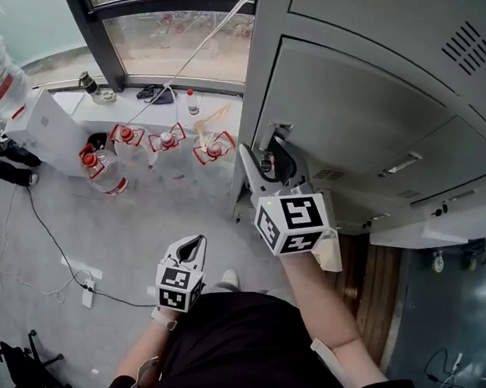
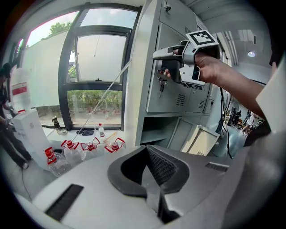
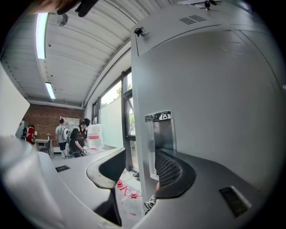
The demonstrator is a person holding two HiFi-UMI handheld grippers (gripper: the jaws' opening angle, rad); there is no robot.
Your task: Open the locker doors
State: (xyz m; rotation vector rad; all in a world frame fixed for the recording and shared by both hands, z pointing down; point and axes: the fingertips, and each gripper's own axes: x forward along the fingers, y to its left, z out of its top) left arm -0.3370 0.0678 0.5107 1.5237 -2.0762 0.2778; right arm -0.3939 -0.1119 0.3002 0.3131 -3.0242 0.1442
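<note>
Head view: right gripper (image 1: 269, 159) raised to the left edge of a shut locker door (image 1: 350, 105), jaws spread wide either side of it; left gripper (image 1: 190, 245) low and near, jaws pressed together, empty. Likely risk: closing on the smooth edge and slipping off. Lower door (image 1: 442, 220) already ajar at right; bottles (image 1: 163, 141) on the floor at left, well apart. Left gripper view: keys (image 2: 161, 85) dangling just below the right gripper (image 2: 161, 58), easy to snag; open room left of the lockers. Right gripper view: door edge (image 3: 139, 134) between the spread jaws, handle recess (image 3: 163, 134) beside the right one, nothing pinched yet.
</note>
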